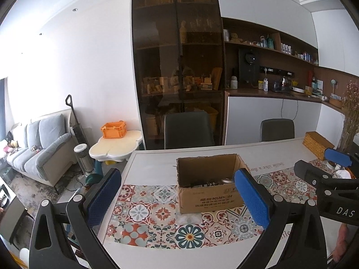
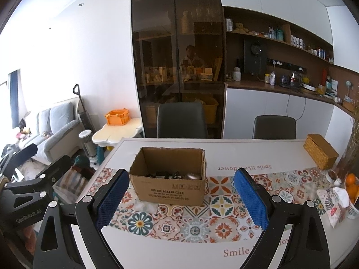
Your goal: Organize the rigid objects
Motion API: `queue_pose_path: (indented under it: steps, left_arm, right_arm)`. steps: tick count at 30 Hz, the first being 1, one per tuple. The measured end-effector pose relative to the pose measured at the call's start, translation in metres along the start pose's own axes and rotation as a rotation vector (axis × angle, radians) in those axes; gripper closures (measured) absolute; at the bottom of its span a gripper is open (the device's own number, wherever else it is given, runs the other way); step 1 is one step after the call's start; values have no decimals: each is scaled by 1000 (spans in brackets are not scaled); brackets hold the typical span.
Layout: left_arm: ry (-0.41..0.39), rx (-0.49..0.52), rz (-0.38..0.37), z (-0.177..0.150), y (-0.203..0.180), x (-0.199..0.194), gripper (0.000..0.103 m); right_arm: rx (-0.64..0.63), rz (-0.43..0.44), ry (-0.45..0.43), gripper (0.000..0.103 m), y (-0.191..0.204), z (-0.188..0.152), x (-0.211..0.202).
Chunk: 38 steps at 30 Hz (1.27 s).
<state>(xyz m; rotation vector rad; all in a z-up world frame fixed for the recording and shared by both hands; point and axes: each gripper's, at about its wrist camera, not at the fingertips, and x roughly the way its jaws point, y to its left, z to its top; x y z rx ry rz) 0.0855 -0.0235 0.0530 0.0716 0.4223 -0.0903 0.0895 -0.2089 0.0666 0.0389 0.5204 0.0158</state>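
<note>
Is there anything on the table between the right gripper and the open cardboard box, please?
Nothing visible does. The right gripper hangs open and empty, and only bare patterned table mat lies between it and the cardboard box. The wicker box stands far off to the right.

Your left gripper (image 1: 177,199) and right gripper (image 2: 179,198) are black plastic frames with silver screws, blue textured pads (image 1: 251,198) and white lettering.
</note>
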Motion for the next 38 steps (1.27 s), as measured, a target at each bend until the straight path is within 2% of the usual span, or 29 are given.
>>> queue_pose_path:
  steps: [38]
  left_arm:
    - [4, 6, -15, -3, -16, -5, 0]
  right_arm:
    - [2, 1, -2, 8, 0, 0, -2]
